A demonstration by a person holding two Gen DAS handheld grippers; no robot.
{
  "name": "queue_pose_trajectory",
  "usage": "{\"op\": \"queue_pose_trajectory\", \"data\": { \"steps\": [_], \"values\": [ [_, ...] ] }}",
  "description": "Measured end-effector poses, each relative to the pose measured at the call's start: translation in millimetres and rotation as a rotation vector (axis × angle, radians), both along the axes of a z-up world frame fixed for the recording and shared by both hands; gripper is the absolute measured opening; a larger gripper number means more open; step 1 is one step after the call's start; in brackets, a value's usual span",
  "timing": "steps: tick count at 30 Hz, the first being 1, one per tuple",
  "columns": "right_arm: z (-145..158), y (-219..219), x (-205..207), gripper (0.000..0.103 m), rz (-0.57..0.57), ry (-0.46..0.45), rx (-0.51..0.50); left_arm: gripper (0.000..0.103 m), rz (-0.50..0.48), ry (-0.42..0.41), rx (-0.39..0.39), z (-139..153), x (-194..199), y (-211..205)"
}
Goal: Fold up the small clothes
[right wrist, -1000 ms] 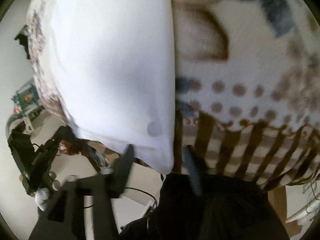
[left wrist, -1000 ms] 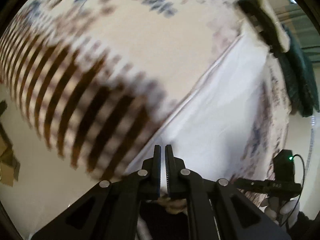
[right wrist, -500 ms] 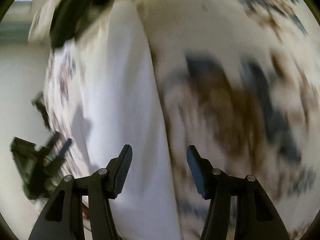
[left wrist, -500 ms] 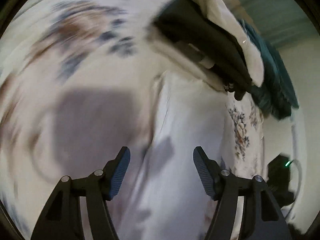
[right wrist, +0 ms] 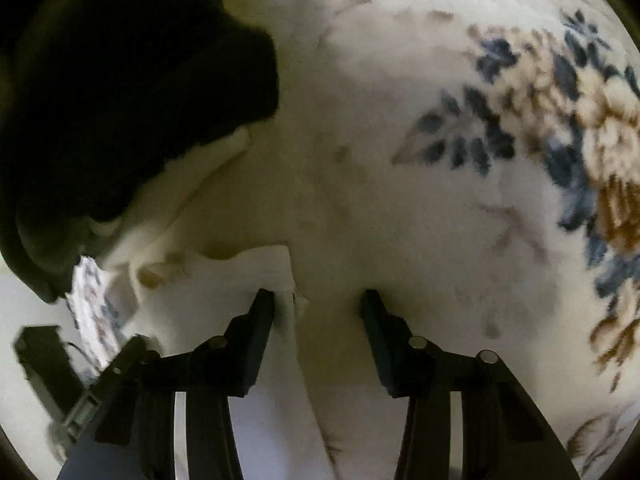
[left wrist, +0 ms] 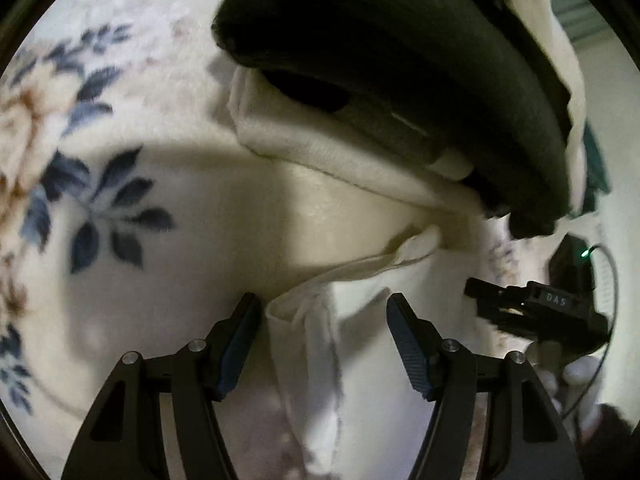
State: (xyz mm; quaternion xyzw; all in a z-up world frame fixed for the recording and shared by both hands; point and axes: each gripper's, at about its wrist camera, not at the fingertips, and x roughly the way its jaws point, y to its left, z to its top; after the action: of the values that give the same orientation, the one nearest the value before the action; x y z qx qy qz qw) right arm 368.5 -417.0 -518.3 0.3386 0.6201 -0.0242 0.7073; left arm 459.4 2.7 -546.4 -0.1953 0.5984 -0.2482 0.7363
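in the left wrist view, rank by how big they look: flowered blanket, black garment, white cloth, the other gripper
1. flowered blanket, fills most of the view
2. black garment, though it sits near the lens, so unsure
3. white cloth, between the open left gripper fingers
4. right gripper, smallest

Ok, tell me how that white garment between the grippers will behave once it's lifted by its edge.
The white garment will probably go limp and drape: its edge already curls and bunches between the left gripper's open fingers. It looks thin, so likely light. On the plush floral blanket it may drag rather than slide.
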Motion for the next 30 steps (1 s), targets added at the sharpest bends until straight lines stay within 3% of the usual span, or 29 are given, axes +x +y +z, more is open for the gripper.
{"op": "queue_pose_trajectory", "data": {
  "steps": [2, 4, 7, 9, 10, 11, 15, 21, 25, 28, 30],
  "values": [
    [-0.7, -8.5, -6.1, 0.061, 0.016, -0.062, 0.204, 0.063, -0.008, 0.022, -0.064, -5.2, 8.0, 1.7],
    [-9.7, -10.1, -6.8, 0.067, 0.021, -0.058, 0.276, 0.063, -0.033, 0.03, -0.093, -7.6, 7.7, -0.7],
    [-21.7, -11.8, -5.3, 0.067, 0.052, -0.054, 0.327, 0.061, -0.069, -0.014, -0.095, -2.2, 4.3, -9.8],
    [-18.4, -4.6, 1.1, 0.06, 0.082, -0.088, 0.326, 0.008, -0.095, -0.05, -0.087, 3.5, -0.3, -14.1],
    [-13.7, -1.9, 1.0, 0.027, 0.104, -0.101, 0.321, 0.008, -0.111, -0.057, -0.081, 5.8, -0.6, -16.1],
    [-10.0, 1.2, 0.7, 0.009, 0.114, -0.104, 0.306, 0.008, -0.112, -0.082, -0.07, 10.8, -3.2, -14.8],
    [-4.1, 14.1, 7.3, 0.004, 0.132, -0.166, 0.292, 0.008, -0.102, -0.139, -0.096, 36.2, -19.7, -0.1],
    [46.0, 16.3, -37.0, 0.003, 0.165, -0.268, 0.344, 0.008, -0.094, -0.214, -0.153, 88.5, -58.9, 36.1],
    [71.4, 47.7, -73.3, 0.003, 0.236, -0.296, 0.368, 0.009, -0.099, -0.214, -0.174, 113.2, -102.9, 61.9],
    [82.2, 61.6, -109.7, 0.003, 0.282, -0.284, 0.372, 0.018, -0.101, -0.164, -0.172, 117.8, -141.5, 72.8],
    [84.8, 61.5, -147.1, 0.005, 0.332, -0.228, 0.384, 0.049, -0.091, -0.112, -0.129, 116.3, -178.4, 76.5]
  ]
}}
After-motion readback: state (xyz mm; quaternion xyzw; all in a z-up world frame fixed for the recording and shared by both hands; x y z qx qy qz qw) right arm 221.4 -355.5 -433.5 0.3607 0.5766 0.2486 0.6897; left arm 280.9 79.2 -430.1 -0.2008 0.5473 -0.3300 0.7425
